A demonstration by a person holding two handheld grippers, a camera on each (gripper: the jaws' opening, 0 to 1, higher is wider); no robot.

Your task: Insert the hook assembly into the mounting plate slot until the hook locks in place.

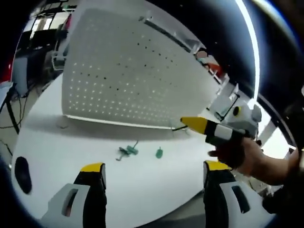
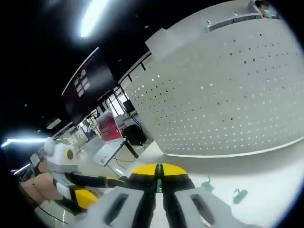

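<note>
Pegboard stands upright on the white table; two green hooks lie loose in front of it, untouched. Left gripper hovers before them, jaws wide apart. Right gripper, near the pegboard's edge, has yellow tips pressed together, nothing between them.

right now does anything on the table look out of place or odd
Nothing looks damaged or spilled. The green hook parts and a smaller green piece lie loose on the white table, apart from the upright pegboard and not mounted. The left gripper is open; the right gripper is shut on nothing visible.
</note>
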